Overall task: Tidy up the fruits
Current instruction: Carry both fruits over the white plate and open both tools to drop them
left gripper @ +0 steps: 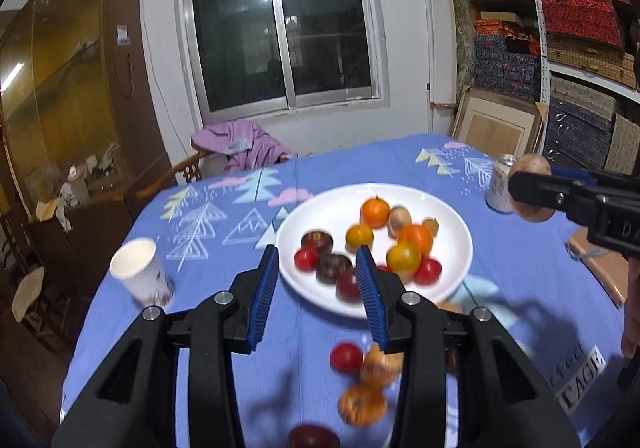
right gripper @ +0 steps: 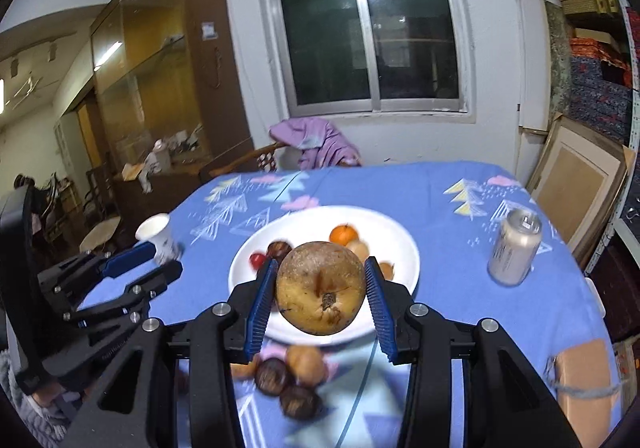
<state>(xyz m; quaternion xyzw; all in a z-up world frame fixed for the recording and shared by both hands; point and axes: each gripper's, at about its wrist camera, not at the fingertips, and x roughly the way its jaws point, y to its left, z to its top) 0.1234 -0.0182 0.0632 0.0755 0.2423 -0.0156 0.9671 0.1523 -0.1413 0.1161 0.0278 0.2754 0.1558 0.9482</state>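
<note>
A white plate (left gripper: 456, 224) sits mid-table on the blue cloth and holds several small fruits: oranges, yellow and red tomatoes, dark round ones. My left gripper (left gripper: 318, 264) is open and empty, hovering above the plate's near left rim. Loose fruits (left gripper: 366, 372) lie on the cloth below it, near me. My right gripper (right gripper: 320, 284) is shut on a large brown pear (right gripper: 320, 286), held above the plate's (right gripper: 404, 244) near edge. The pear also shows in the left wrist view (left gripper: 530, 167) at the right. More loose fruits (right gripper: 288, 376) lie under the right gripper.
A paper cup (left gripper: 140, 272) stands at the table's left edge. A silver can (right gripper: 514, 252) stands to the right of the plate. A tan pad (right gripper: 582, 372) lies at the right edge. A chair with a purple garment (left gripper: 240, 143) is behind the table.
</note>
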